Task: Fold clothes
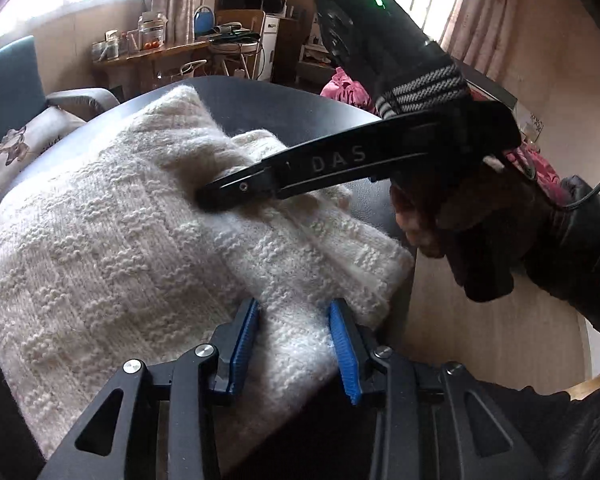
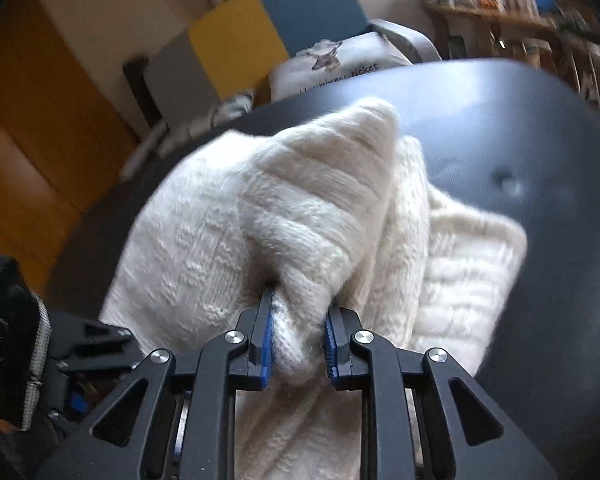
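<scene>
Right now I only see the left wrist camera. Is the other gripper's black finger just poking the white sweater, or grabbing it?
Observer: Grabbing. The right gripper has its jaws pinched on a raised fold of the sweater.
Operator: Is the sweater flat there?
Observer: No, it stands up in a peak above the dark table.
Operator: What's behind it?
Observer: A yellow cupboard panel, outside your view.

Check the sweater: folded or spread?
Partly folded: the sweater lies doubled in layers on the table, one fold bunched in the right gripper.
</scene>
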`<control>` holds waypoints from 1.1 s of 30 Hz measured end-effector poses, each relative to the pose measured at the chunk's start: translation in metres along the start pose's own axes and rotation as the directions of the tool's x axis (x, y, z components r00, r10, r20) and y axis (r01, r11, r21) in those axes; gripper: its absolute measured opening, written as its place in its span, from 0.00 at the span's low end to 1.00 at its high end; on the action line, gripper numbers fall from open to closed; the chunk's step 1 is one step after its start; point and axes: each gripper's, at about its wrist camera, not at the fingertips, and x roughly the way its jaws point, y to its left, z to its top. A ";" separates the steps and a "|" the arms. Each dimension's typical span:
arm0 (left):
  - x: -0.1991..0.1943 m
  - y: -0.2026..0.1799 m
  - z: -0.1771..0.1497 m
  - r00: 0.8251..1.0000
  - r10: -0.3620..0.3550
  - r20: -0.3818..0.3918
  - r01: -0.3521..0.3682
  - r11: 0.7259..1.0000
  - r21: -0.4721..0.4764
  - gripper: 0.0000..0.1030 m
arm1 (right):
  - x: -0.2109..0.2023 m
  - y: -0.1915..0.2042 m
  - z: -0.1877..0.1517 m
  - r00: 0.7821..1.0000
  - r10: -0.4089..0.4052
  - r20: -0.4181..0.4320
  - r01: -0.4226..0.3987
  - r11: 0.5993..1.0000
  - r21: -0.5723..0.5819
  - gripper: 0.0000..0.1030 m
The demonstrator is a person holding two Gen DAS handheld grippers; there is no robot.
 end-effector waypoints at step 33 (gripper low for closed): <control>0.071 0.120 0.212 0.858 -0.310 -0.409 0.419 0.884 0.209 0.46 | 0.001 -0.023 -0.018 0.951 0.310 0.010 -0.310 0.950 -0.040 0.30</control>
